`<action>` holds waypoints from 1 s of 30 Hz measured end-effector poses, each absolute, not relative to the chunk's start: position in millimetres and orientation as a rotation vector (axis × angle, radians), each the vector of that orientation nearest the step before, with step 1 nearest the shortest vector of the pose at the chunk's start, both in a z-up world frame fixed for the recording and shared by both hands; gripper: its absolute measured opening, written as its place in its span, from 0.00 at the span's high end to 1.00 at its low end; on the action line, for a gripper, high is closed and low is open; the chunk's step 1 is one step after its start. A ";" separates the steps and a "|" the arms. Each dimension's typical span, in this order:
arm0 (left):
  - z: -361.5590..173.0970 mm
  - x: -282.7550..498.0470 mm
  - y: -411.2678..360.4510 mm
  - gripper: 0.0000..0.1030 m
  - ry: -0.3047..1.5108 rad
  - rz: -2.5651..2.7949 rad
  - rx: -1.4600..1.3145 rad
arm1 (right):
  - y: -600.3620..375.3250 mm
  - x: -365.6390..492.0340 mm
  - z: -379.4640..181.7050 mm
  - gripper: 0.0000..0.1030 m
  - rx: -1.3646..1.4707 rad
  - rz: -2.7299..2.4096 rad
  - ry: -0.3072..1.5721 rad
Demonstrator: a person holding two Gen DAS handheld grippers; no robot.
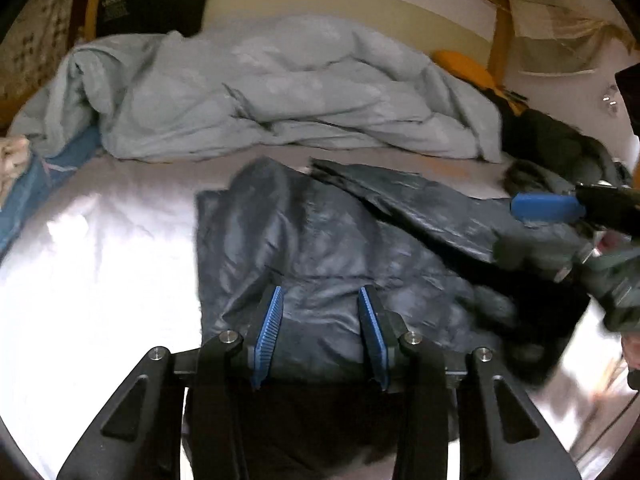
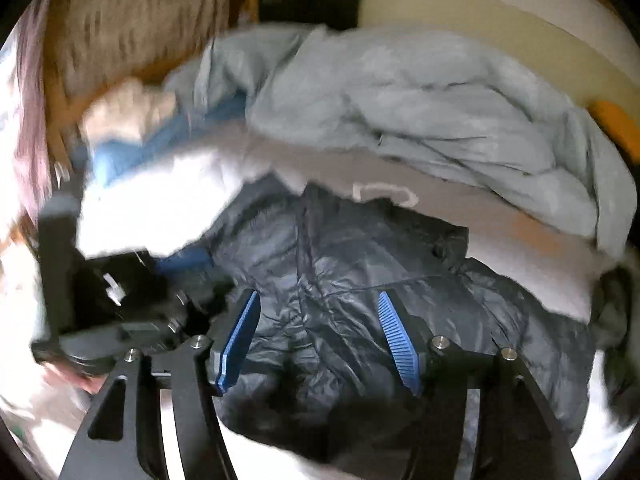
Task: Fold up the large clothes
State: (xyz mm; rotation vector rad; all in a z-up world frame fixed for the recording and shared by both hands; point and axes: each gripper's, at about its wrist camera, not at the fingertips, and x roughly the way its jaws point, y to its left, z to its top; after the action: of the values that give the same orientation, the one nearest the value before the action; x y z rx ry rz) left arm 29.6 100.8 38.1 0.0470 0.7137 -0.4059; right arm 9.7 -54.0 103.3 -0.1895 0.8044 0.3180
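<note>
A dark navy puffer jacket lies spread on the white bed sheet, with a sleeve folded across its right part. My left gripper hovers over the jacket's near edge, open; fabric shows below the gap and the pads do not press on it. A blurred blue finger of the right gripper reaches in over the sleeve from the right. In the right wrist view my right gripper stands wide open above the jacket, holding nothing. The left gripper's blurred body shows at the left.
A crumpled pale blue duvet is heaped along the far side of the bed. An orange pillow and a dark clothes heap sit at the right, and a blue cloth lies at the left edge. A wooden bed frame rises behind.
</note>
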 end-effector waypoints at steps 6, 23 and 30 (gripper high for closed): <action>24.5 48.6 116.7 0.67 0.813 -0.380 -0.022 | -46.7 42.2 62.0 0.38 -0.322 0.107 0.852; 5.1 50.4 106.0 0.56 0.784 -0.261 0.162 | -223.3 -28.1 74.6 0.19 -0.021 -0.264 0.686; 2.6 56.5 107.7 0.56 0.815 -0.256 0.153 | -245.5 -54.3 84.1 0.18 0.110 -0.208 0.597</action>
State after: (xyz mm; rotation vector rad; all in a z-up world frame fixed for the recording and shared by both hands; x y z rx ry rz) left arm 56.5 107.7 2.6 0.1533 0.8151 -0.2556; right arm -54.3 -245.5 84.1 0.1102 0.5973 -0.2077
